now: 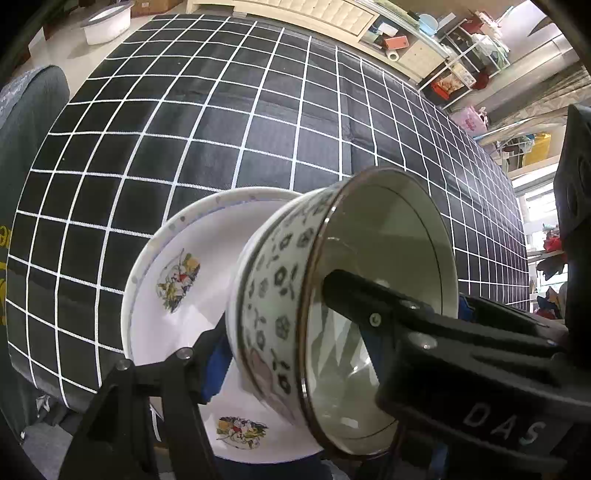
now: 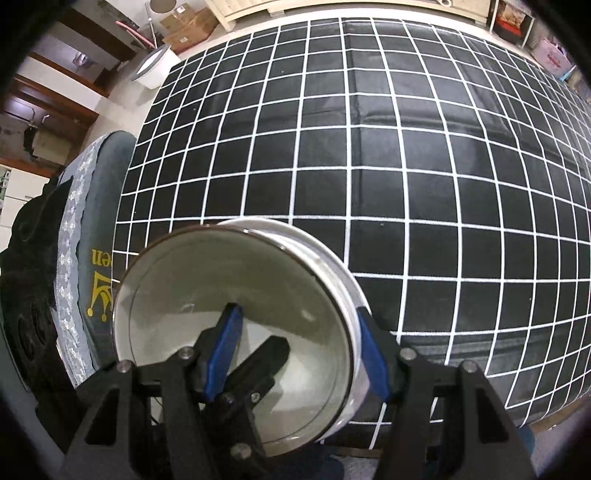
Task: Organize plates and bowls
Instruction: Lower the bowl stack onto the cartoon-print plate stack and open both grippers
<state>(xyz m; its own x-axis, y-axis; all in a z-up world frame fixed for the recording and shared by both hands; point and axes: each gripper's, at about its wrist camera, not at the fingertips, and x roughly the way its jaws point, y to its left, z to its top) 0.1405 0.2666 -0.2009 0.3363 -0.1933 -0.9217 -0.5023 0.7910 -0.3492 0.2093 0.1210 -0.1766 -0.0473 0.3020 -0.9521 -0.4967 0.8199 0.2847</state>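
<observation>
A white porcelain bowl with a dark floral band and a thin brown rim [image 1: 280, 306] fills the lower centre of the left wrist view, tipped on its side so its pale inside [image 2: 236, 295] faces the cameras. Behind it, lower left of centre, sits a white plate printed with small coloured pictures [image 1: 177, 280] — the bowl's foot lies against or just over it.

The left gripper [image 1: 295, 339] has one blue-padded finger on the bowl's outer wall and the other black finger inside, clamped across the rim. In the right wrist view, the right gripper [image 2: 295, 347] pinches the bowl's right wall, one blue pad [image 2: 225, 347] inside, the other outside.

Under everything spreads a black cloth with a white grid [image 2: 406, 166]. A grey cushion with lace trim [image 2: 85, 221] lies at left; a white tub [image 1: 107, 22] stands upper left.
</observation>
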